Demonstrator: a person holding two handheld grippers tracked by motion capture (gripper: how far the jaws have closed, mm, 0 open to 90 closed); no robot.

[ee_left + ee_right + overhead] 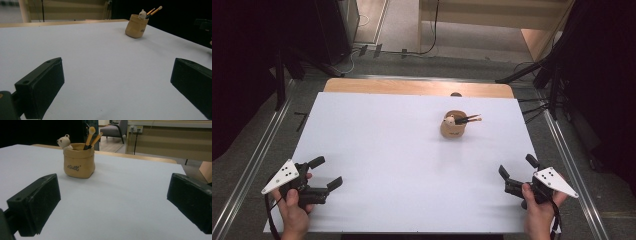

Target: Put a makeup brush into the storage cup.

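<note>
Two open grippers, left gripper (326,173), right gripper (517,168), pot (453,126)

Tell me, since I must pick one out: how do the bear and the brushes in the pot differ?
The bear is white, rounded and sits at the pot's rim; the brushes are thin, orange-and-black sticks leaning out past the rim. The bear is short; the brushes rise higher. Both stand in the same tan pot.

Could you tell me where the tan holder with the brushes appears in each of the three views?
High view: the tan holder stands right of centre, toward the table's far edge.
Left gripper view: upper right.
Right gripper view: upper left.
Shared landmark: the small bear figure at its rim.
</note>
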